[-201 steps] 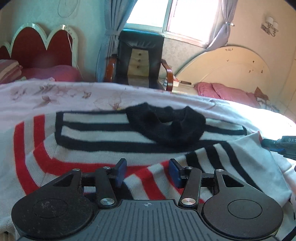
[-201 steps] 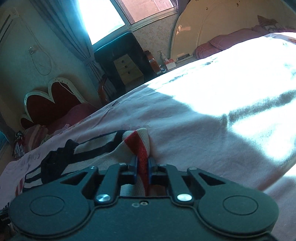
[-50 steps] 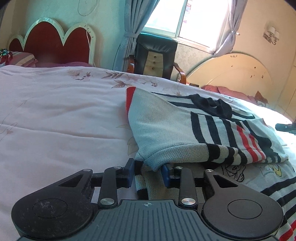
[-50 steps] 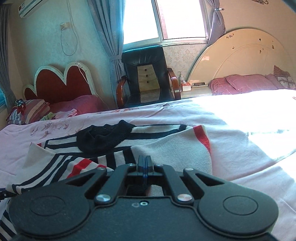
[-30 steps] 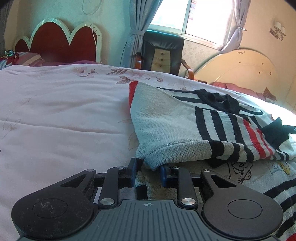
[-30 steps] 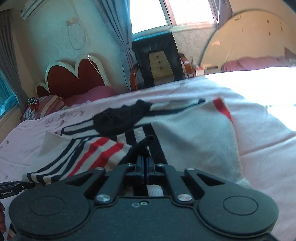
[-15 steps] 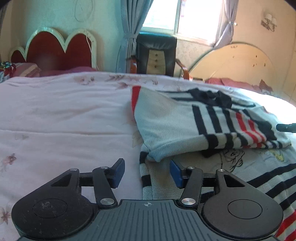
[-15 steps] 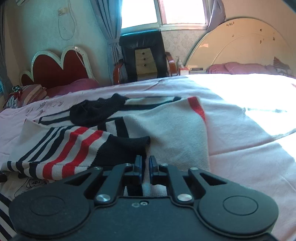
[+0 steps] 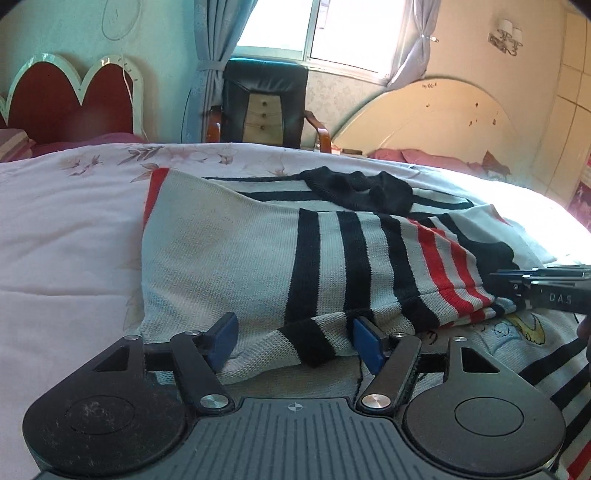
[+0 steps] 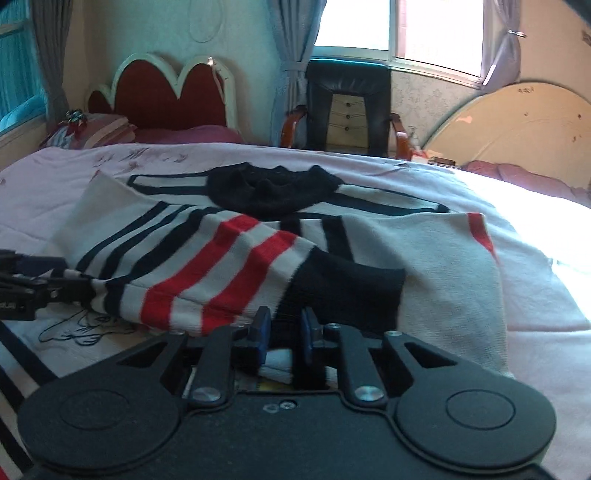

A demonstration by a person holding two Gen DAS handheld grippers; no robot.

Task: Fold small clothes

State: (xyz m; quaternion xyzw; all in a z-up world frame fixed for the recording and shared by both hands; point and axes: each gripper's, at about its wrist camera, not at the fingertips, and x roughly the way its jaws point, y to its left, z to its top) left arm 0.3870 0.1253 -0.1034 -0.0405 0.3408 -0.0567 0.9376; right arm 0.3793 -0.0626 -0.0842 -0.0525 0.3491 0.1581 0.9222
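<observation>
Left gripper (image 9: 293,341): jaws spread wide, released, wider apart than half a second ago, straddling a folded sleeve edge without clamping it; right gripper (image 10: 282,332): jaws now parted by a narrow gap, released, where a second ago they were clenched on the black cuff (image 10: 347,291), which now lies flat just ahead of the pads. Striped sweater (image 9: 280,251): both sleeves folded inward across the body, black collar (image 9: 360,192) at the far end; it rests on the pink floral bedspread (image 9: 66,229). Beyond the bed: black office chair (image 9: 264,107) under a bright window (image 9: 314,26), red scalloped headboard (image 9: 62,98) left, cream arched headboard (image 9: 436,114) right.
</observation>
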